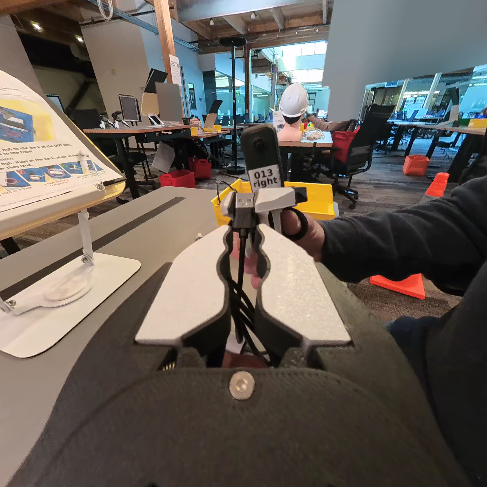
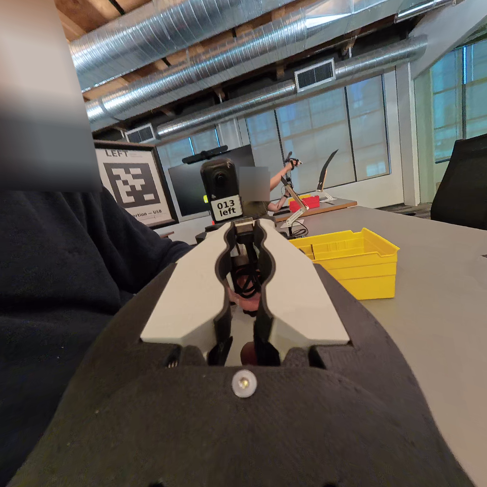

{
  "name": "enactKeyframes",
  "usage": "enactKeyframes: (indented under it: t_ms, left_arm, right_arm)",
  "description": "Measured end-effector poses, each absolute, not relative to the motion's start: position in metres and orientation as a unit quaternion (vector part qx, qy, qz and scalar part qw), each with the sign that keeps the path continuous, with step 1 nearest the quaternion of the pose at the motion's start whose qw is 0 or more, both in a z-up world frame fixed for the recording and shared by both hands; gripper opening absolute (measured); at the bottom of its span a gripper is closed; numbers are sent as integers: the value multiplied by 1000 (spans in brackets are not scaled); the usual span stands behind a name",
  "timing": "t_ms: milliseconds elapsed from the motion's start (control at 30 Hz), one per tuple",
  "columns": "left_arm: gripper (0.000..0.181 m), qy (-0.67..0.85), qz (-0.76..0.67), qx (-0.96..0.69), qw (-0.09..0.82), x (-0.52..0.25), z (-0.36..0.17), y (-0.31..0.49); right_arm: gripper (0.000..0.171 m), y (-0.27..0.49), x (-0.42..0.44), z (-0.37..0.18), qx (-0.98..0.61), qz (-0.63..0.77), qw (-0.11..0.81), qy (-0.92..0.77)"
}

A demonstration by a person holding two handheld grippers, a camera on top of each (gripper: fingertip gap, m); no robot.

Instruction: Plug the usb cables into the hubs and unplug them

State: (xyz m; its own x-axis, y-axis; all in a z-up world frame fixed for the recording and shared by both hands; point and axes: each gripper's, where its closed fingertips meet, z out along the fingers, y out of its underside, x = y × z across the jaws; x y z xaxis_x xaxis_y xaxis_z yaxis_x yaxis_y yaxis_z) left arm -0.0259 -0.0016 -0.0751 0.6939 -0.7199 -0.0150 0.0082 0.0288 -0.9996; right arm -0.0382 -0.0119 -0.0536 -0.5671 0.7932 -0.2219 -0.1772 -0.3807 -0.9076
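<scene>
- Black USB-A plug w/ metal shell [image 1: 243, 208], held mid-air above the grey table [image 1: 147, 232], near yellow plastic bin [image 1: 316, 200].
- Right gripper [image 2: 245, 229] clenched on the plug; left gripper [image 1: 243, 232] nearly closed round thin black cable [image 1: 240, 263] just below.
- Plug light, rigid: grip its body. Cable limp, prob slips.
</scene>
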Motion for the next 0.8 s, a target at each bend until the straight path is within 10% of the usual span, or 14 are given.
enactKeyframes:
  t_ms: [800]
  left_arm:
    - [8,293,-223,-650,665,-27,-63,-3]
  right_arm:
    - [11,-4,-30,-53,-325,796,296,-416]
